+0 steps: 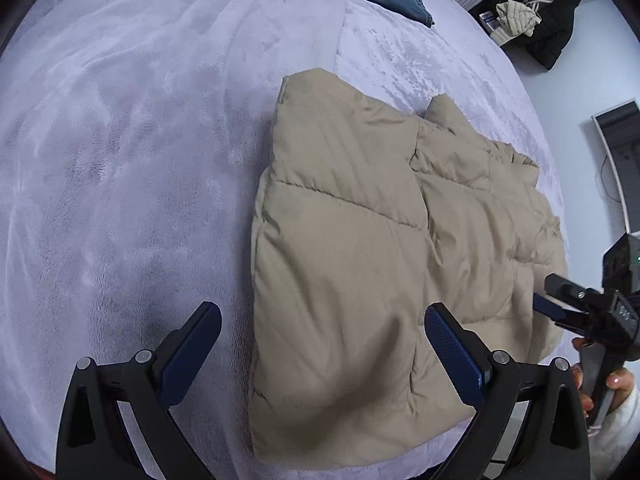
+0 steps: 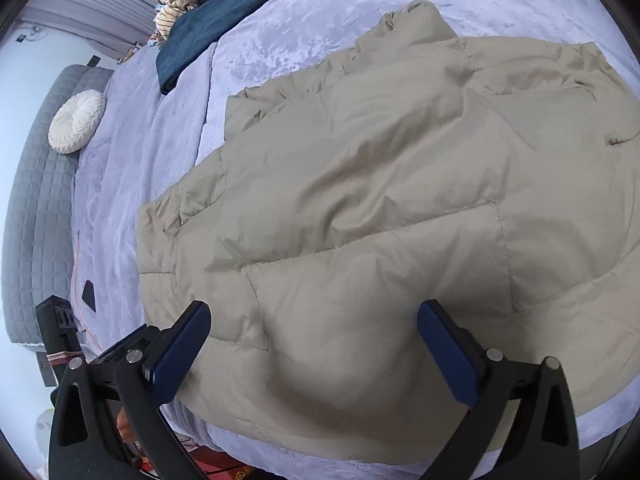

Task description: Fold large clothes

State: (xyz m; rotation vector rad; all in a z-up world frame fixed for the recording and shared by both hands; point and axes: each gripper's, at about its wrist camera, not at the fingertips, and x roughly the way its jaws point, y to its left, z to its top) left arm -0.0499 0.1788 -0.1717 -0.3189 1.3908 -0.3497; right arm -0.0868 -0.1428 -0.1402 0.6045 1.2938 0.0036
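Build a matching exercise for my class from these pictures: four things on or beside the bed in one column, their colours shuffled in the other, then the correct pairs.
Column 1
1. puffer jacket
2. folded jeans
3. round cushion
4. bed cover

Column 2
A. dark blue
B. pale lilac
C. beige
D. cream white

Pairs: 1-C, 2-A, 3-D, 4-B

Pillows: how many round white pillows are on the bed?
1. The round white pillow leans against the grey headboard, far from the beige puffer jacket. More may be hidden off-camera.
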